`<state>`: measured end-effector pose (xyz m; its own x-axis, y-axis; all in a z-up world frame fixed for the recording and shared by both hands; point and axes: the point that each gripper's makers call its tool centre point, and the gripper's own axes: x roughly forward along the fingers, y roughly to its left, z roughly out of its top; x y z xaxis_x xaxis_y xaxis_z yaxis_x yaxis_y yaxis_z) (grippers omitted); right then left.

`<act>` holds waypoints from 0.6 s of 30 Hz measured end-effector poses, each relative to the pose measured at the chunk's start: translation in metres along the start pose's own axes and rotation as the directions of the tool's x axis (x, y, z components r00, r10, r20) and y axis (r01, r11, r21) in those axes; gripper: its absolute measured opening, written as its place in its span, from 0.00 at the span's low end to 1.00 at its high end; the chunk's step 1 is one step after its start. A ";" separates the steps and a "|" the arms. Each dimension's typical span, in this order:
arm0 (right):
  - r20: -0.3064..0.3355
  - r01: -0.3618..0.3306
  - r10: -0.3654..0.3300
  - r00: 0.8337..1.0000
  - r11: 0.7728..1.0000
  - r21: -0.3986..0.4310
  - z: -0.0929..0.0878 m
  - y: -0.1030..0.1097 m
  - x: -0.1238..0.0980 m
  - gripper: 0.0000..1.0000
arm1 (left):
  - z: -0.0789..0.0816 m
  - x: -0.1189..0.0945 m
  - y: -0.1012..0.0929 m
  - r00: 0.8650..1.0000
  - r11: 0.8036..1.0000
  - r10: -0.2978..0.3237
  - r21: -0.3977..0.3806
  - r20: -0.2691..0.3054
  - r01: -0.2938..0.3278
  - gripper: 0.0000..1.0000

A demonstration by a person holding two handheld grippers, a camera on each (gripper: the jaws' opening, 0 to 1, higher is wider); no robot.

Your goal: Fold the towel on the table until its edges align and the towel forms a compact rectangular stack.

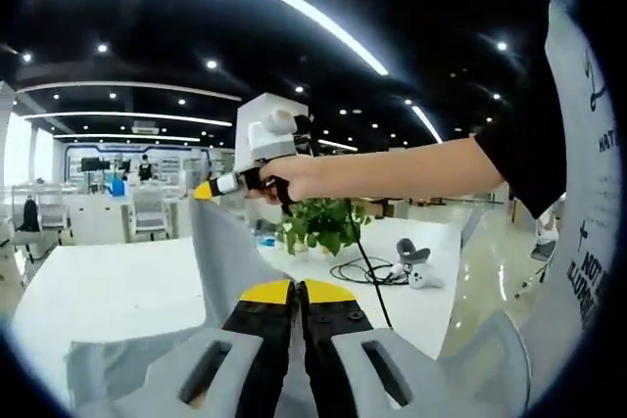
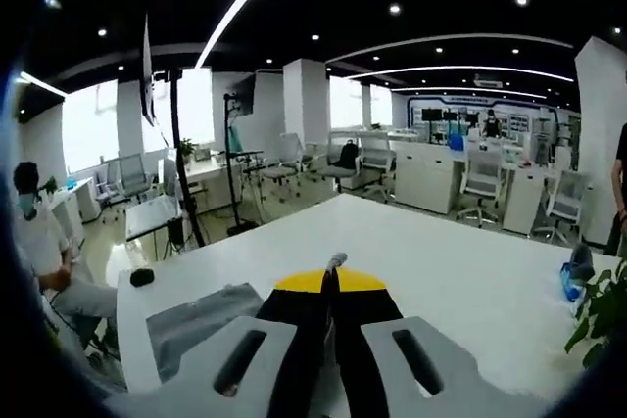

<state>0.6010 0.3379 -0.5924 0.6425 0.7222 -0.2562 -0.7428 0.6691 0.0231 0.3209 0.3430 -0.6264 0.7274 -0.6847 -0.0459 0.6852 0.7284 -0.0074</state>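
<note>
Across the white counter point(image 1: 108, 291) the grey towel point(image 1: 230, 261) is lifted off the surface, one part trailing on the counter's near edge. Left gripper point(image 1: 295, 291) has its fingers pressed together on the towel's cloth. Right gripper point(image 2: 329, 281) likewise has its fingers closed, a small tip of towel poking out between them; in the left gripper view it holds a raised corner. A potted plant point(image 1: 321, 222), a cable point(image 1: 367, 271) and a white controller point(image 1: 416, 266) sit toward the counter's far side. Office desks, chairs and ceiling light strips surround it.
</note>
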 end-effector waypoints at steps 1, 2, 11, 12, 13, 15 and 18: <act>0.000 -0.003 0.003 1.000 1.000 -0.001 0.001 0.004 0.004 0.00 | 0.000 -0.003 0.003 1.000 1.000 0.005 -0.003 0.001 -0.005 0.03; 0.001 -0.004 0.004 1.000 1.000 -0.001 0.002 0.005 0.007 0.00 | 0.001 -0.006 0.005 1.000 1.000 0.010 -0.005 0.003 -0.010 0.03; 0.017 -0.044 0.044 0.999 0.999 -0.002 0.015 0.031 0.030 0.00 | 0.014 -0.031 0.026 0.997 0.998 0.057 -0.002 0.042 -0.057 0.03; 0.020 -0.050 0.050 0.999 0.999 -0.005 0.017 0.033 0.034 0.00 | 0.016 -0.033 0.027 0.997 0.998 0.058 -0.005 0.047 -0.058 0.03; 0.021 -0.053 0.053 0.998 0.999 -0.008 0.019 0.036 0.036 0.00 | 0.017 -0.035 0.029 0.997 0.998 0.062 -0.002 0.051 -0.062 0.03; 0.024 -0.063 0.063 0.998 0.998 -0.011 0.022 0.043 0.038 0.00 | 0.017 -0.038 0.033 0.996 0.997 0.074 0.004 0.051 -0.075 0.03; 0.033 -0.074 0.075 0.997 0.997 -0.014 0.027 0.050 0.046 0.00 | 0.018 -0.044 0.038 0.994 0.996 0.091 0.001 0.056 -0.091 0.03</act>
<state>0.5982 0.4089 -0.5772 0.5909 0.7755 -0.2221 -0.7911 0.6110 0.0285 0.3159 0.4000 -0.6064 0.7875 -0.6163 0.0099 0.6163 0.7875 -0.0027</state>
